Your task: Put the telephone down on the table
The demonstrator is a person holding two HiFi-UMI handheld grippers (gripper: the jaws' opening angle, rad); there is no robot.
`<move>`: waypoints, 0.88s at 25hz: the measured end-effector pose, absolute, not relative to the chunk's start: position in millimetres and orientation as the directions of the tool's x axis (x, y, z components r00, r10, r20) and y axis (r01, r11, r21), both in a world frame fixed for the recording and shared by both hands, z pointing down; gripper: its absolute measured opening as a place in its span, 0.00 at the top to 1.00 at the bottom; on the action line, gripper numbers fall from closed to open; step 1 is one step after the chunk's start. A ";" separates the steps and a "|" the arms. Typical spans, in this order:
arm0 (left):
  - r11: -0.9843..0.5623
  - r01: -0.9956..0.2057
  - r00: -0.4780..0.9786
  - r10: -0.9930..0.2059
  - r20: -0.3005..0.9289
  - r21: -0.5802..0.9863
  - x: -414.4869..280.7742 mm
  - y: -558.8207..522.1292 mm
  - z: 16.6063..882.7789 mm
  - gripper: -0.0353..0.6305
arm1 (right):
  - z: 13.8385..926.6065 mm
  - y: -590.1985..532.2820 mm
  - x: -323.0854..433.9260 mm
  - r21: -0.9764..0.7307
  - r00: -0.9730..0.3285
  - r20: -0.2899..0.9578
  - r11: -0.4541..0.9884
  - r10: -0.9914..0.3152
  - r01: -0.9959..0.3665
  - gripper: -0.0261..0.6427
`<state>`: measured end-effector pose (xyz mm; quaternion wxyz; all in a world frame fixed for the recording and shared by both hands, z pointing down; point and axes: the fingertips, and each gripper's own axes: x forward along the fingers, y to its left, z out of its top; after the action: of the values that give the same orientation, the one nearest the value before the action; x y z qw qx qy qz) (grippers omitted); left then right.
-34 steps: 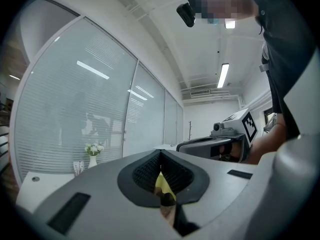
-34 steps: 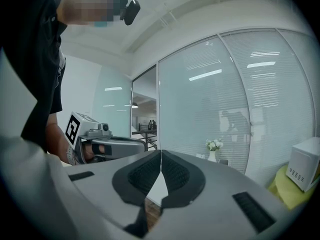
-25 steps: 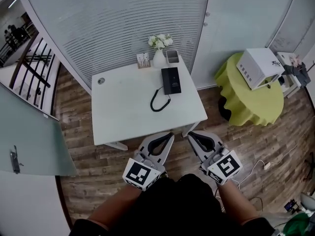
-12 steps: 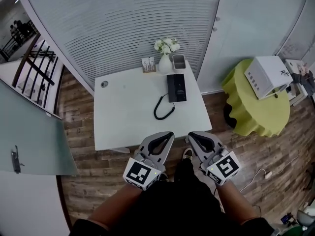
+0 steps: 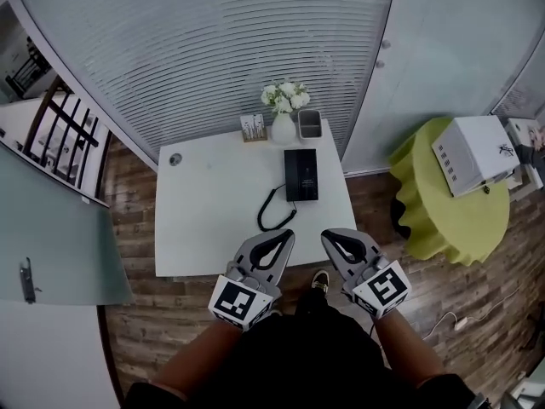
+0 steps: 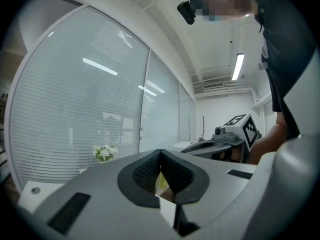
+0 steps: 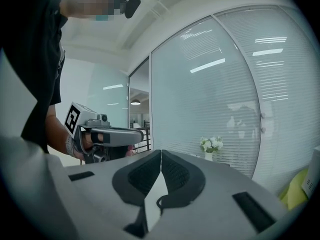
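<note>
Left gripper (image 5: 289,233): jaws closed pad to pad, nothing between them; its tips show over the near edge of the table.
Table (image 5: 196,237): white, with a vase of flowers (image 5: 283,109) at its far edge.
Cord (image 5: 269,212): a coiled loop that lies on the top and runs from the telephone toward the near edge, just beyond both grippers.
Telephone (image 5: 301,175): black desk set, lying flat on the far right part of the table and well apart from both grippers. From this height it cannot be told whether the handset sits on its base.
Right gripper (image 5: 326,233): jaws likewise closed and empty, side by side with the left gripper.
Risk, closed jaws: neither gripper can take hold as it stands. Reaching on without opening would likely push the telephone toward the vase.
Risk, cord: the loop lies in the line of approach. A jaw tip that catches it could drag the set or tip the handset off.
Risk, far clutter: the vase stands just beyond the telephone, so an overlong reach could knock it over.
Change from the earlier frame: the table has come nearer. The gripper tips, which then fell short of its near edge, now show over it. The jaws remain closed, and the telephone and cord lie as they did.
</note>
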<state>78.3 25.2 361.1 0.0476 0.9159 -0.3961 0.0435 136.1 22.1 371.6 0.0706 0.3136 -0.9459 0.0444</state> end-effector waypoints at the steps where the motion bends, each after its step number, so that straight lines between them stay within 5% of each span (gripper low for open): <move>1: -0.671 -0.739 0.672 -0.731 0.119 0.050 80.2 16.0 361.5 0.94 | 371.7 12.9 139.4 -0.041 -0.798 0.159 0.804 -0.582 -0.594 0.93; 22: -0.527 -0.849 0.522 -0.832 0.186 0.024 88.2 -93.7 377.5 0.94 | 391.4 -104.2 181.3 -0.081 -0.853 0.173 0.856 -0.492 -0.510 0.93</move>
<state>88.2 -93.7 377.5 0.0559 0.8706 -0.4829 0.0759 181.3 -104.2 391.4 0.0732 0.2608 -0.9606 0.0620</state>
